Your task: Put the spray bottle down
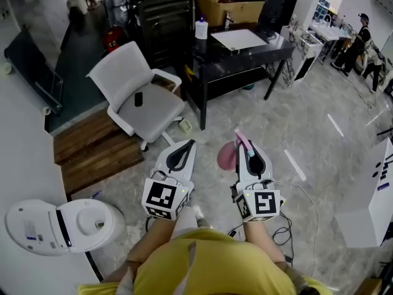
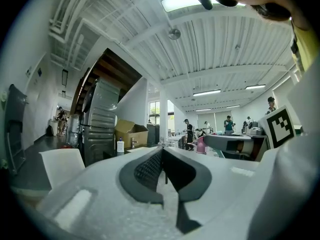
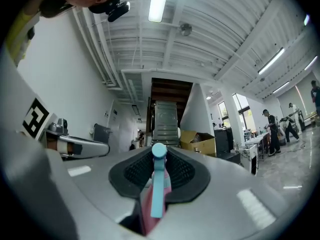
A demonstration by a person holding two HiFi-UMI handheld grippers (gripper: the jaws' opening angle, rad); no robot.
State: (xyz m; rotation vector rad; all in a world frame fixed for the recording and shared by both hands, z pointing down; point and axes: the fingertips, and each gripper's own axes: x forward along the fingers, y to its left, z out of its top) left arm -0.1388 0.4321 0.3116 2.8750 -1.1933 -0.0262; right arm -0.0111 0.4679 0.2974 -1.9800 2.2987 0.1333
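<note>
A black desk (image 1: 245,60) and a white chair (image 1: 138,94) stand on the floor ahead. The left gripper (image 1: 186,146) is closed on nothing. The right gripper (image 1: 252,150) is clamped narrowly on the bottle (image 1: 227,156), held in mid-air: a round pink body and a pale blue top between the pads.

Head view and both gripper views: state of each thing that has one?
Left gripper: shut, empty.
Right gripper: shut on the spray bottle.
Pink spray bottle with light blue spray head: gripped, held above the floor, not yet put down.
Brown cardboard box: flaps open, on the black desk.
White swivel chair: upright, nobody on it.
</note>
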